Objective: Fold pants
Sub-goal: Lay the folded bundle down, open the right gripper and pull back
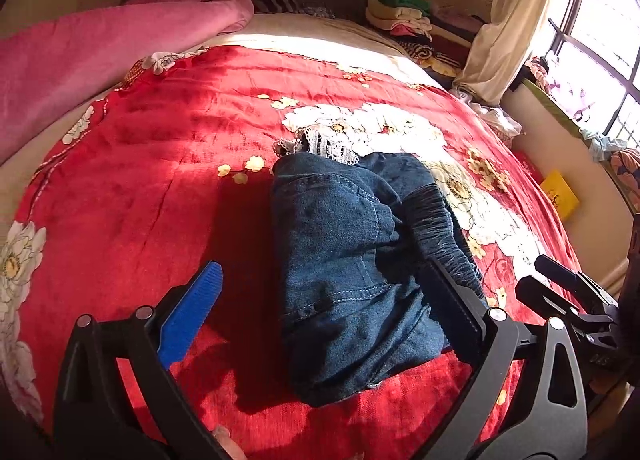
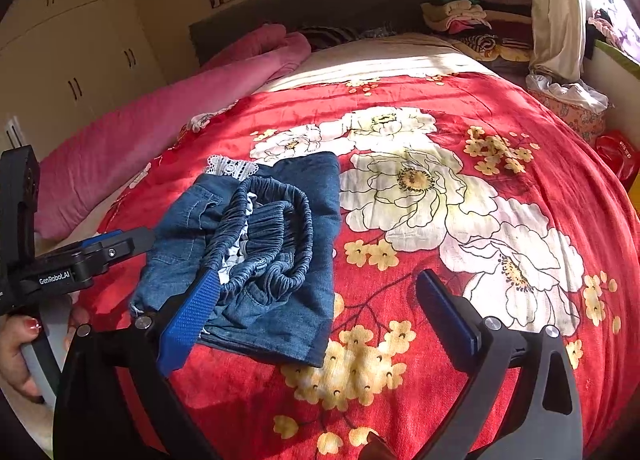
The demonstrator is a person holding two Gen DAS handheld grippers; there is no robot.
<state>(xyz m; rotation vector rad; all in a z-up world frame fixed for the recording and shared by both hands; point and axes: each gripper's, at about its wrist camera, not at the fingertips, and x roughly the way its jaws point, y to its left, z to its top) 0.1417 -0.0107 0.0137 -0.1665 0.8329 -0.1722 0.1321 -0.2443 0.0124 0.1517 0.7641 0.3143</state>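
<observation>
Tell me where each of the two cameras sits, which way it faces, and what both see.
Left wrist: on the left gripper, open, looking up the bed over the denim pants toward the headboard; the right gripper shows at right.
Right wrist: on the right gripper, open, facing the same way, pants to its left; the left gripper and left hand show.
Shared: pants, red floral blanket, pink quilt.

You could read "GenRobot.AI" in white on the black left gripper body (image 2: pixel 60 274); red packet's (image 2: pixel 618 157) lettering stayed illegible.
</observation>
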